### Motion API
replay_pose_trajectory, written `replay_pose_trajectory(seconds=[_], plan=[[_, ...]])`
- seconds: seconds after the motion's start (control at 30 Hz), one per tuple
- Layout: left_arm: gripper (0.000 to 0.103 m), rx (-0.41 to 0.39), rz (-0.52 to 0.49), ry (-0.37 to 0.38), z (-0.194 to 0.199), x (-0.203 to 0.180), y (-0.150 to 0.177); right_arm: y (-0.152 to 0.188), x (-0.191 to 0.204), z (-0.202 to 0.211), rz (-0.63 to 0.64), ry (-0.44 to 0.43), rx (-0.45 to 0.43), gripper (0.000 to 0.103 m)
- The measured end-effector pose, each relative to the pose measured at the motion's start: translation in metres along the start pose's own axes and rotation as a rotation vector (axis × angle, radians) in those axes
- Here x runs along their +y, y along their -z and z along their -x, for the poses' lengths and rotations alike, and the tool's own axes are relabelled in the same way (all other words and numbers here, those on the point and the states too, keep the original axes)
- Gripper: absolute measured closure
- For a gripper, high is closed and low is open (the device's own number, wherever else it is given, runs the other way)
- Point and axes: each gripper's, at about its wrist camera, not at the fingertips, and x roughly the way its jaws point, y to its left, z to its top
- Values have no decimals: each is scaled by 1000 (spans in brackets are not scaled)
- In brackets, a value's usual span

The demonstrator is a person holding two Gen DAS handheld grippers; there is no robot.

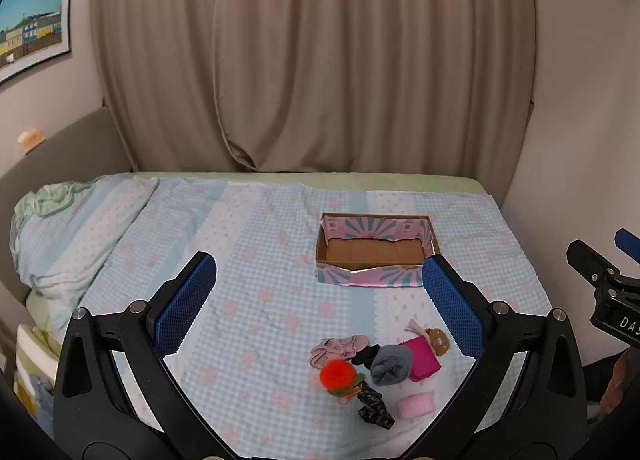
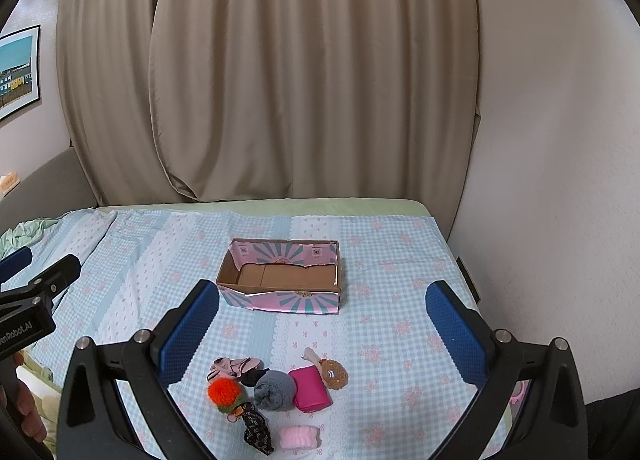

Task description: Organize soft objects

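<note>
**Left wrist and right wrist views: nothing picked up yet, both tongs wide**

Left wrist view showed the left gripper (image 1: 320, 300) with jaws spread wide and nothing between them. The right wrist view showed the right gripper (image 2: 322, 324) equally wide and empty.

**Location of parts.** The box (image 2: 280, 300) sat at frame centre on the bed (image 2: 400, 268), open and apparently empty. The soft items lay in a cluster at lower centre, well apart from the box: pompom (image 2: 224, 390), grey roll (image 2: 276, 390), magenta pouch (image 2: 310, 388), pink cloth (image 2: 234, 366), doll (image 2: 330, 370), dark cloth (image 2: 256, 428) and pink puff (image 2: 300, 436).

**Step in hand.** Judged as the start: no item was in the box. The next move probably calls for lowering one gripper over an outlying item, such as the puff, and closing gently.

**Limits of view.**
- A black item between the pink cloth and the grey roll could not be identified.
- Several items touched or overlapped, which hid their edges.
- The box's near inner wall was hidden.
</note>
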Motion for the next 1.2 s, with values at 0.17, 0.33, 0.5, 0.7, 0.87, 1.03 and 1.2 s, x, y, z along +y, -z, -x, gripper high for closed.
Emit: replay_pose_trajectory(seconds=[0.17, 0.33, 0.5, 0.7, 0.87, 1.03, 1.2], plan=[[1, 1, 1, 1, -1, 0, 0, 0, 0, 0, 1, 0, 0, 0], [1, 1, 1, 1, 0, -1, 1, 1, 1, 1, 0, 0, 0, 0], [1, 0, 2, 1, 0, 0, 1, 1, 1, 1, -5, 0, 0, 0], [1, 0, 3, 4, 0, 0, 1, 1, 1, 2, -5, -2, 0, 0], [1, 1, 4, 4, 0, -1, 2, 1, 0, 2, -5, -4, -1, 0], [1, 2, 6, 7, -1, -2, 4, 2, 3, 2, -3, -4, -2, 0], [1, 1, 7, 8, -2, -3, 4, 4, 9, 3, 2, -9, -8, 0]])
